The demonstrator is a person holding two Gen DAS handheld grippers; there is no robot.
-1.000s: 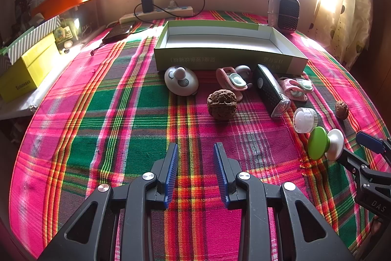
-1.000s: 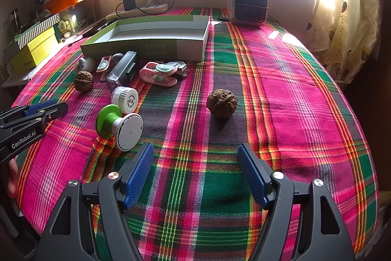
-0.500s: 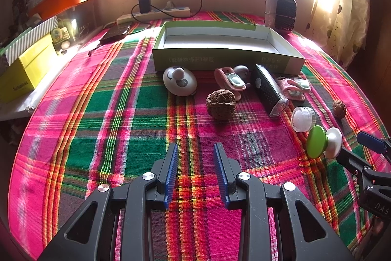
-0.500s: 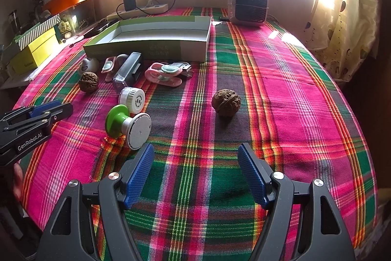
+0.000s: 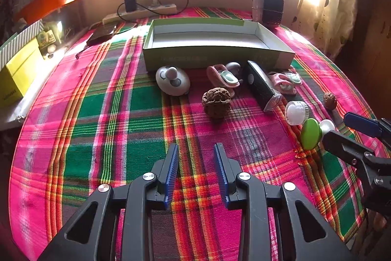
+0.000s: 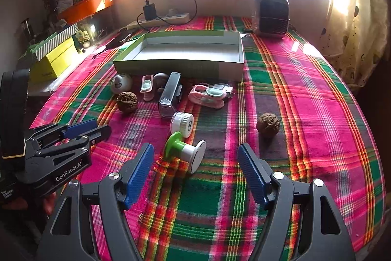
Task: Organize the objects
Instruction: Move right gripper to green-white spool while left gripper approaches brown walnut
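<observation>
An open green-and-white box (image 5: 215, 45) (image 6: 185, 55) stands on the plaid cloth. In front of it lie a white egg-shaped gadget (image 5: 172, 80), two pink clips (image 5: 223, 76) (image 6: 207, 96), a black flashlight (image 5: 261, 88) (image 6: 169, 94), a small white jar (image 6: 182, 120), a green-and-white spool (image 6: 185, 153) and two walnuts (image 5: 216, 105) (image 6: 268, 125). My left gripper (image 5: 195, 173) is partly open and empty, a short way in front of the near walnut. My right gripper (image 6: 195, 175) is wide open and empty, with the spool just beyond its fingertips.
A small heater (image 6: 270, 15) stands at the back right. A power strip with charger (image 6: 161, 17) lies along the back wall. Yellow boxes (image 6: 53, 60) and an orange tray (image 6: 83, 6) sit on a shelf at the left. A curtain (image 6: 359, 23) hangs at the right.
My right gripper has moved left and forward, so the spool now sits centred in front of its jaws. My left gripper has barely moved.
</observation>
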